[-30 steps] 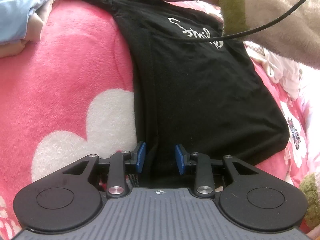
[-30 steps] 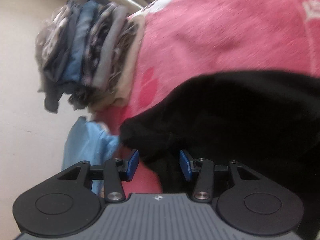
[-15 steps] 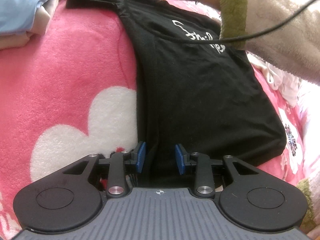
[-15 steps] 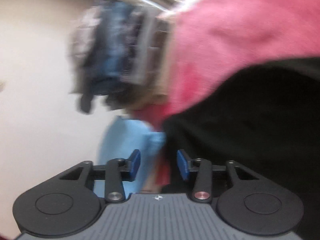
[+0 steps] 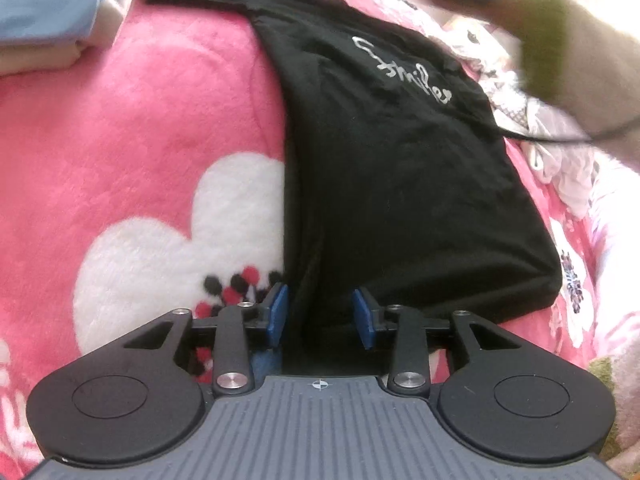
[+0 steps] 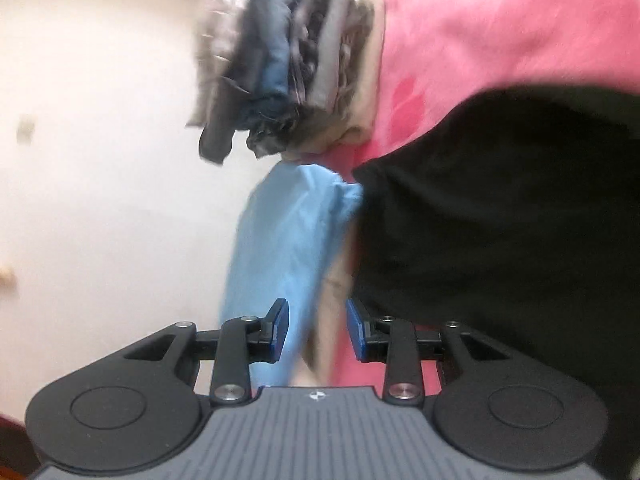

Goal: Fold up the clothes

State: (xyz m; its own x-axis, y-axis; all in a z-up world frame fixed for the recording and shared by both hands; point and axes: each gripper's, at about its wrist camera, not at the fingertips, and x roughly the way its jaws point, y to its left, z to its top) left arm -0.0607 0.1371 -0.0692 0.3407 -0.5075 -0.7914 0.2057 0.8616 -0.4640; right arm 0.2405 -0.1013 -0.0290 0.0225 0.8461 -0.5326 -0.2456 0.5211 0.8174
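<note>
A black T-shirt [image 5: 400,184] is lying lengthwise on a pink fleece blanket [image 5: 132,120], and white cursive writing [image 5: 404,72] on its chest is reading roughly "Smiles", though the last letters are running into a crease and are hard to confirm. The left gripper [image 5: 319,314] is sitting at the shirt's near hem with its 2 blue pads [image 5: 277,312] standing apart; black cloth is lying between them, but neither pad is visibly pressing it, so the gripper is reading as open rather than clamped. Just left of the shirt's lower half, a white heart shape [image 5: 180,236] is showing in the blanket. Past the shirt's far right corner, a sleeve [image 5: 580,48] with a green cuff is smearing with motion, and whatever it is carrying is too blurred to identify; a thin black cable [image 5: 560,138] is trailing below it. In the right wrist view, the right gripper [image 6: 316,330] is hanging open with nothing between its pads, the shirt's edge lying just right of it. Left of the shirt, a light blue garment [image 6: 288,248] is partly cut off by the gripper body, and above that a blurred stack of folded clothes [image 6: 288,64] is resting against the blanket.
</note>
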